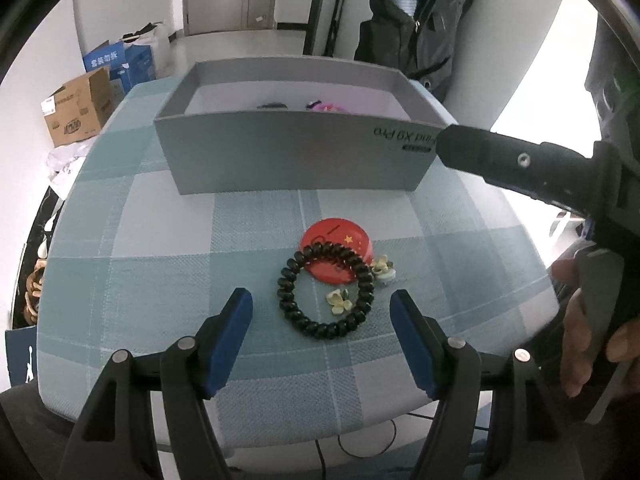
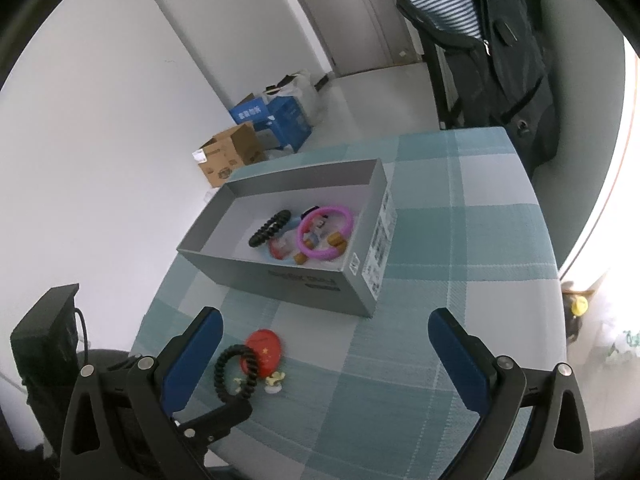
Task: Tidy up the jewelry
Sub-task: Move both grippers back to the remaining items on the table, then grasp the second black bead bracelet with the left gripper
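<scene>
A black spiral hair tie (image 1: 326, 290) lies on the checked tablecloth, partly over a red round badge (image 1: 337, 254), with two small yellow flower pieces (image 1: 339, 301) beside it. My left gripper (image 1: 322, 318) is open, just in front of the hair tie, empty. The grey box (image 1: 296, 156) stands behind. In the right wrist view the box (image 2: 304, 284) holds a black spiral tie (image 2: 270, 227), a pink ring (image 2: 326, 232) and small items. My right gripper (image 2: 326, 354) is open and empty, above the table; the hair tie (image 2: 234, 372) and badge (image 2: 264, 350) lie at its lower left.
The right hand's gripper body (image 1: 532, 168) reaches in from the right near the box's corner. Cardboard boxes (image 1: 76, 110) stand on the floor at left, a dark jacket (image 1: 416, 24) hangs behind. The table edge (image 1: 56, 240) curves at left.
</scene>
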Available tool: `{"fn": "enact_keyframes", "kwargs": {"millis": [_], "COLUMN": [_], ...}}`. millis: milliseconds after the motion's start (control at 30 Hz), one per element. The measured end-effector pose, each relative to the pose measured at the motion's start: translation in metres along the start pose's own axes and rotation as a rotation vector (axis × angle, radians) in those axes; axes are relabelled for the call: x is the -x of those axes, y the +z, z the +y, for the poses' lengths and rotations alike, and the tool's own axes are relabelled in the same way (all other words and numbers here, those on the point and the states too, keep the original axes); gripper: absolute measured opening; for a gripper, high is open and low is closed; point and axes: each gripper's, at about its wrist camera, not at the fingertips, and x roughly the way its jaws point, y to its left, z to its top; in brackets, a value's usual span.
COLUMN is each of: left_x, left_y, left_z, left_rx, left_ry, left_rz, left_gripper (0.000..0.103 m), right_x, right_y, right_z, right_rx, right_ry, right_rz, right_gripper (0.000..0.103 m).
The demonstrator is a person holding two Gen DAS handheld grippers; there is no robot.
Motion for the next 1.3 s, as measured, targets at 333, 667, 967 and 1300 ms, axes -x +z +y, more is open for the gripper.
{"fn": "enact_keyframes", "kwargs": {"millis": [333,667,967,1300], "left_x": [-0.001,-0.002,0.006,0.024], "left_y": [0.000,0.000,0.001,0.013], "left_z": [-0.003,-0.012,-0.010,0.014], "left_rx": [-0.024,-0.078,-0.084,0.036], "left_ry": [0.042,0.065,0.019,-0.062], "left_rz": [-0.012,-0.013,-0.048,-0.133], "left_gripper": [0.067,0.043,0.040,0.040], "right_x": [-0.005,-0.007,-0.005,-0.001], "right_y": [-0.001,-0.001,-0.002,-0.005], "right_z": [-0.007,-0.007,-0.009,-0.004], "right_rx": [-0.026,-0.030,-0.041,-0.028], "right_ry": [-0.002,0.001,-0.005,0.027], "right_rz": [0.024,0.030,0.023,0.019], "right_gripper": [0.103,0.103,0.103,0.103]}}
